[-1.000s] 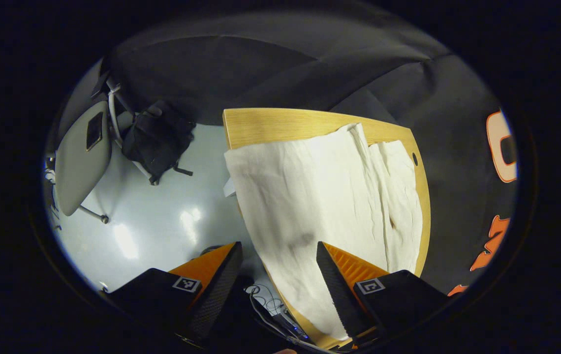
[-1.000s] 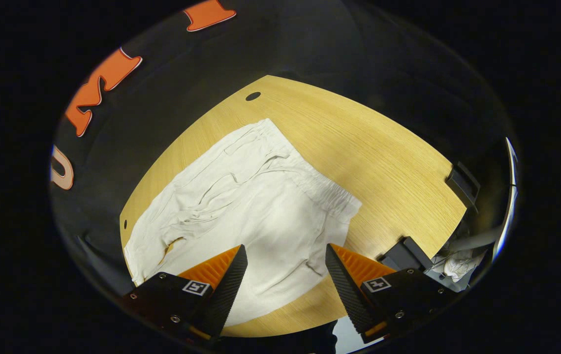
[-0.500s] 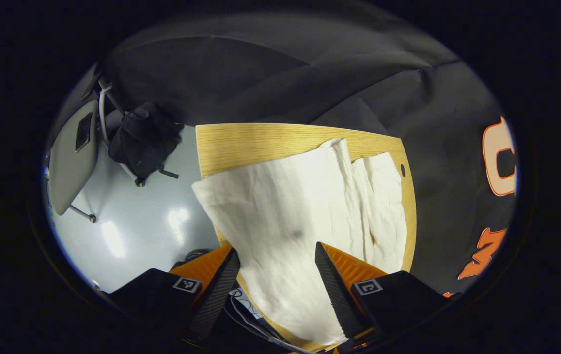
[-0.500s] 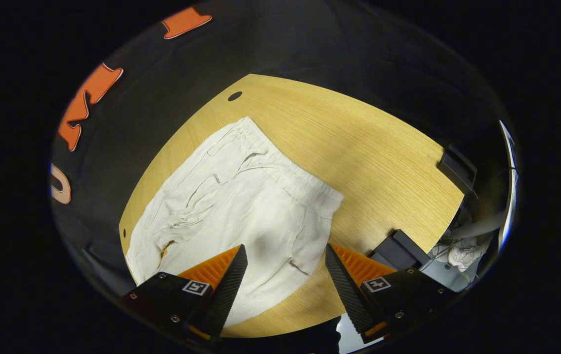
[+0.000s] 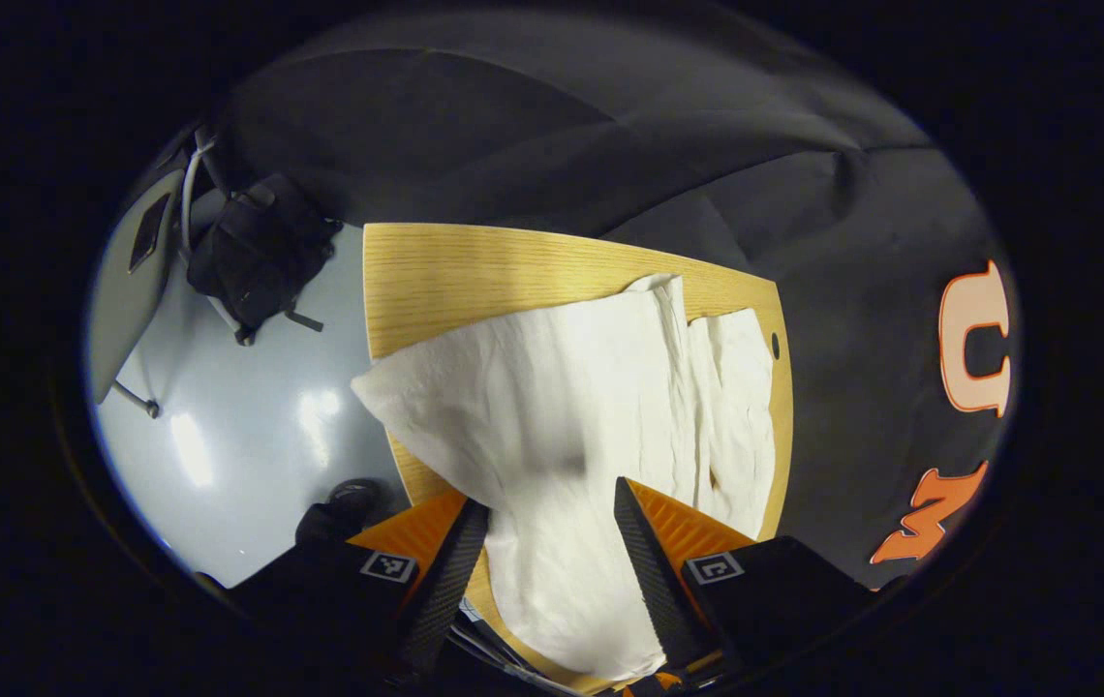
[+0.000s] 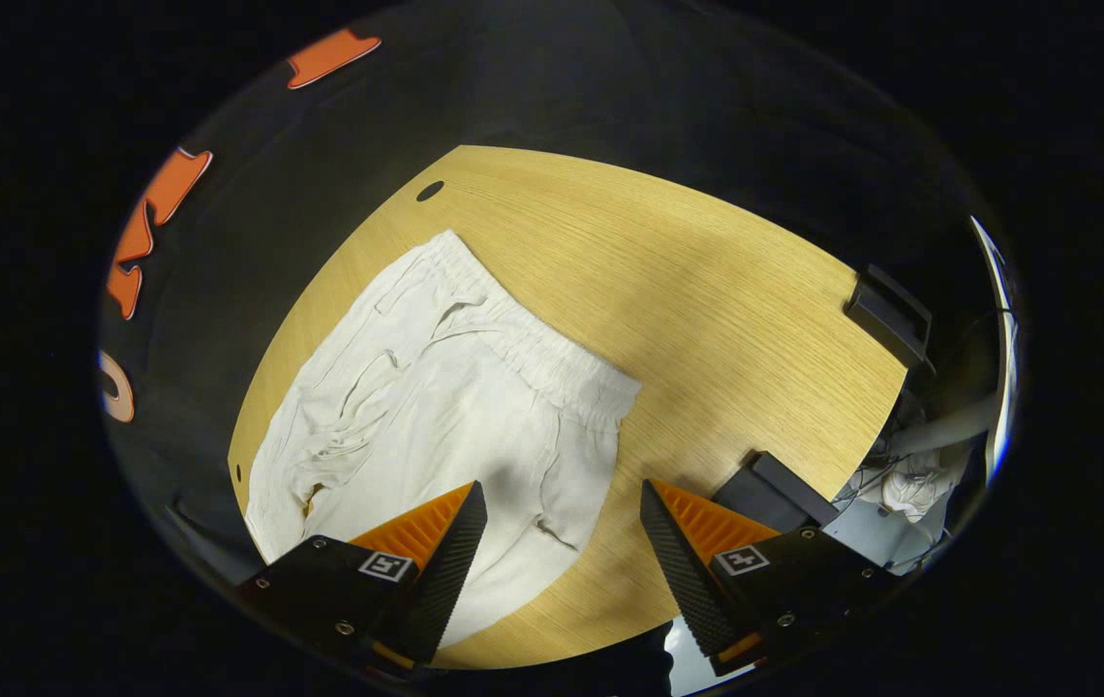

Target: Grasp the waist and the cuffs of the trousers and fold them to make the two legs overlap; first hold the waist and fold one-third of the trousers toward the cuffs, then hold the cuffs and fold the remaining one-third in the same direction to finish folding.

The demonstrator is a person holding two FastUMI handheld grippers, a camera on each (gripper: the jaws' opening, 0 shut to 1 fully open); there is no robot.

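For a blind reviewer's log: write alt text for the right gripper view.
White trousers lie spread on a wooden table, elastic waist toward the table's middle, legs running off toward the lower left. The right gripper hovers above them with its fingers apart, holding nothing. Black booth cloth hangs behind the table.

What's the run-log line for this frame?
phase: pre-grasp | trousers: flat on table, legs not overlapped | left tool: open over cuff end | right tool: open near waist

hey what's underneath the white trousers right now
The white trousers lie spread on the wooden table; its bare top shows past the waistband. One cuff end hangs off the table's edge over the floor. Whatever lies beneath the cloth itself is covered.
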